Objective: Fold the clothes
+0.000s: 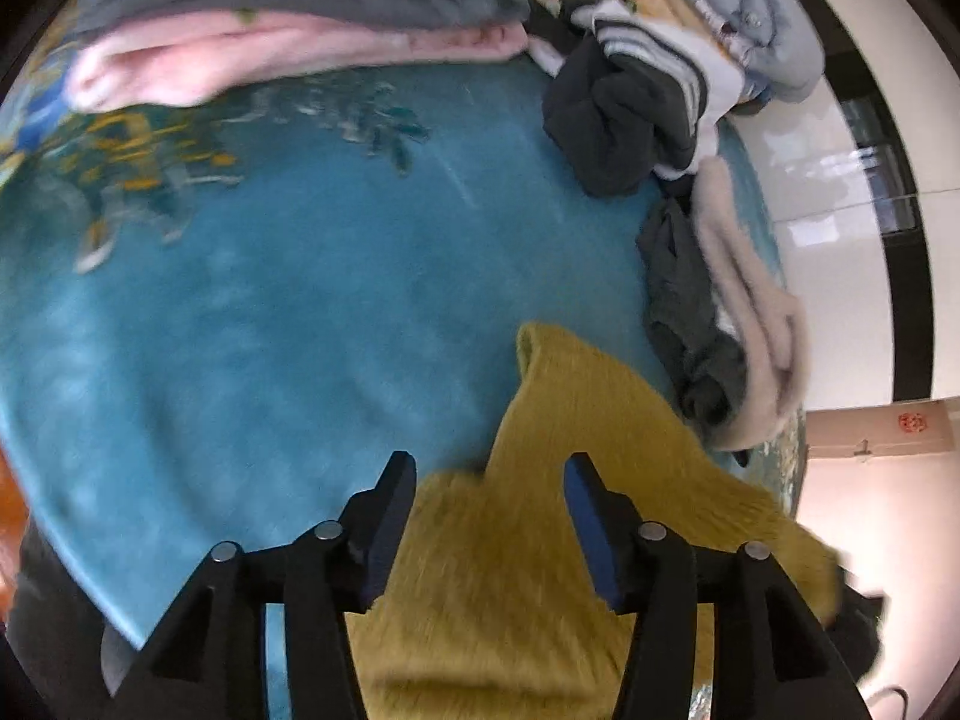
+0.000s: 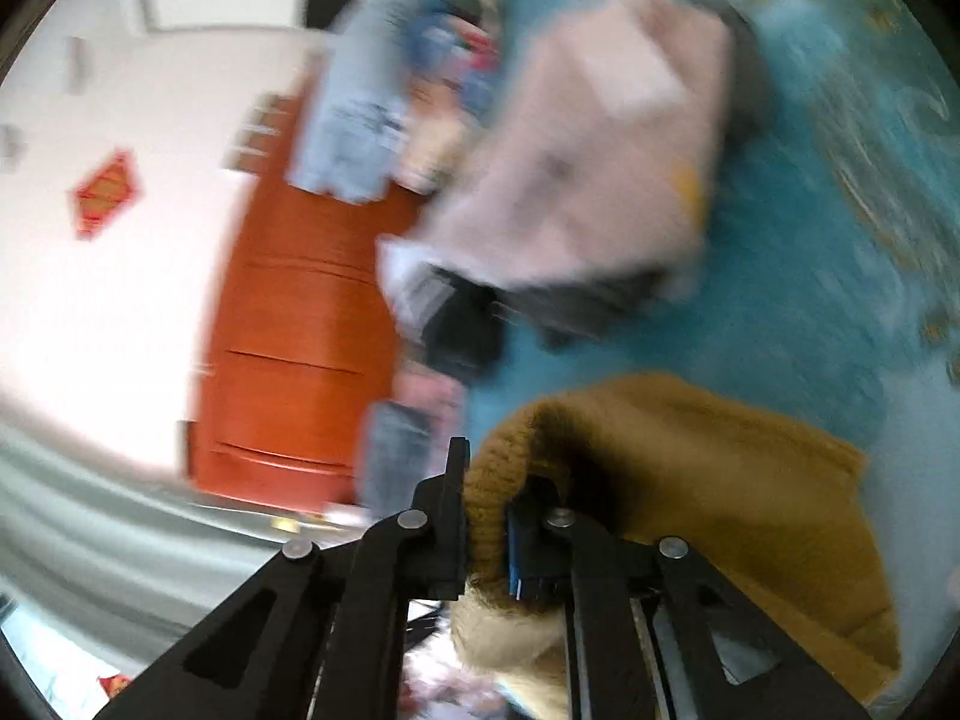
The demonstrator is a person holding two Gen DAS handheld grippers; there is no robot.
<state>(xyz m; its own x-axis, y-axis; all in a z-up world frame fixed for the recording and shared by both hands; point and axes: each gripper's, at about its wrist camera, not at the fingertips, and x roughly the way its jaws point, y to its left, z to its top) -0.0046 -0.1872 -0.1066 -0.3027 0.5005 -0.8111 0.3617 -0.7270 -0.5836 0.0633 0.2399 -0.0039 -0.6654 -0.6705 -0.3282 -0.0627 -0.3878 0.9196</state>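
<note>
From the left wrist, the left gripper (image 1: 489,498) hovers with fingers apart over the mustard sweater (image 1: 540,540) on the blue bed (image 1: 270,300); folded stacks (image 1: 270,30) done, crumpled dark clothes (image 1: 618,126) remain. From the right wrist, the right gripper (image 2: 489,516) clamps the sweater's ribbed edge (image 2: 498,480).

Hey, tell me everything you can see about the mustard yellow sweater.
The sweater is a fuzzy mustard-yellow knit, thick and soft-looking. It lies partly spread on the teal blanket, one narrower part reaching toward the dark clothes at the blanket's edge. The left tool is open, its fingers straddling the fabric. The right tool is shut on a bunched, ribbed edge and lifts it. Both views are blurred, so finer detail is unclear.
</note>
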